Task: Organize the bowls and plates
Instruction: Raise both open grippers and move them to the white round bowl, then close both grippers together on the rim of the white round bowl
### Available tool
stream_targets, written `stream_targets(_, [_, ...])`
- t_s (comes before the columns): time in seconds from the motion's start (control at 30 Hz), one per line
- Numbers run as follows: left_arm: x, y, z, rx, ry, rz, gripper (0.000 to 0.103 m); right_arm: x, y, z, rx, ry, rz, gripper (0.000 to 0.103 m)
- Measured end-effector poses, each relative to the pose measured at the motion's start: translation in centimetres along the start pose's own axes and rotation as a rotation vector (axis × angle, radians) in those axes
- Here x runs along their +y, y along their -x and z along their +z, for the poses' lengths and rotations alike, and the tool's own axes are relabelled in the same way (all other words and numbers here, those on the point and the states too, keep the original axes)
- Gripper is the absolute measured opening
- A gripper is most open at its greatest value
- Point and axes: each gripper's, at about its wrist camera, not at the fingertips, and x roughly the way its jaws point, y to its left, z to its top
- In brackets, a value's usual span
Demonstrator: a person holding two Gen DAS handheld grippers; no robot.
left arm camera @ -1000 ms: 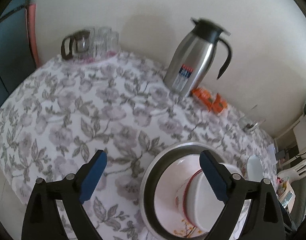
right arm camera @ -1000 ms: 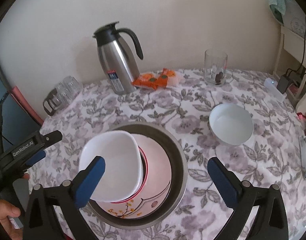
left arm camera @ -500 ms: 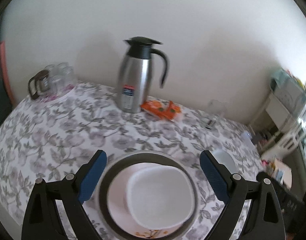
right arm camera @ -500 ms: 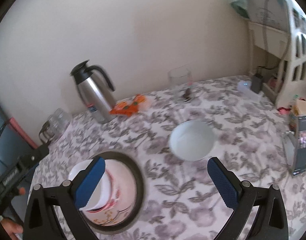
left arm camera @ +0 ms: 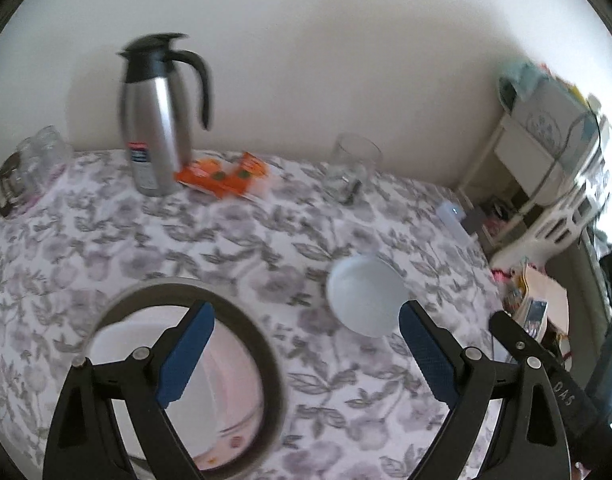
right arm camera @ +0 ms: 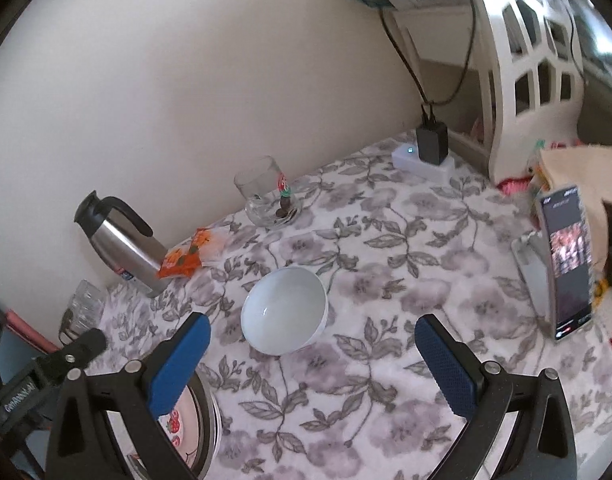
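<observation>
A round white bowl [right arm camera: 284, 316] [left arm camera: 363, 300] sits empty on the flowered tablecloth. My right gripper [right arm camera: 311, 332] hovers open just in front of it, with nothing between its fingers. To the left stands a metal basin [left arm camera: 262, 344] [right arm camera: 208, 412] that holds a pink patterned plate [left arm camera: 234, 392] [right arm camera: 178, 424] and a white square bowl [left arm camera: 118, 344]. My left gripper [left arm camera: 306, 320] hangs open above the table, its left finger over the basin. Much of the basin's inside is hidden by that finger.
Along the wall stand a steel jug [left arm camera: 158, 120], orange packets [left arm camera: 222, 174], a drinking glass [right arm camera: 266, 196] and a cluster of glasses [left arm camera: 26, 164]. A power strip with a charger [right arm camera: 425, 152], a phone on a stand [right arm camera: 565, 264] and a white shelf [right arm camera: 525, 60] crowd the right side.
Both views have swung right, away from the basin. My right gripper has moved over to the round white bowl, which now lies just beyond its open fingers.
</observation>
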Motion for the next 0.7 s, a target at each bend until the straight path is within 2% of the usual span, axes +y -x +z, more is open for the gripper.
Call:
stream_targets(0.27, [-3.0, -6.4, -0.5, 0.126, 0.017, 0.025, 0.085, -1.9, -3.7, -0.5, 0.052, -0.059, 0.028, 0.094])
stream_targets(0.37, [-3.2, -8.8, -1.0, 0.167, 0.026, 0.051, 0.073, -2.2, -5.1, -0.8, 0.069, -0.064, 0.040, 0.091])
stream_targets(0.43, [-2.9, -10.4, -1.3, 0.203, 0.062, 0.050, 0.069, -2.4, -6.0, -1.0, 0.075, -0.072, 0.039, 0.083])
stream_targets(0.6, [-2.5, -12.7, -1.5, 0.223, 0.106, 0.048, 0.056, -3.1, -8.1, -1.2, 0.105, -0.095, 0.050, 0.063])
stream_targets(0.67, [-2.4, -13.4, -1.4, 0.228, 0.116, 0.046, 0.045, -3.1, -8.9, -1.3, 0.114, -0.095, 0.053, 0.060])
stream_targets(0.7, [-2.4, -13.8, -1.3, 0.231, 0.120, 0.042, 0.043, -3.1, -9.1, -1.3, 0.115, -0.097, 0.055, 0.058])
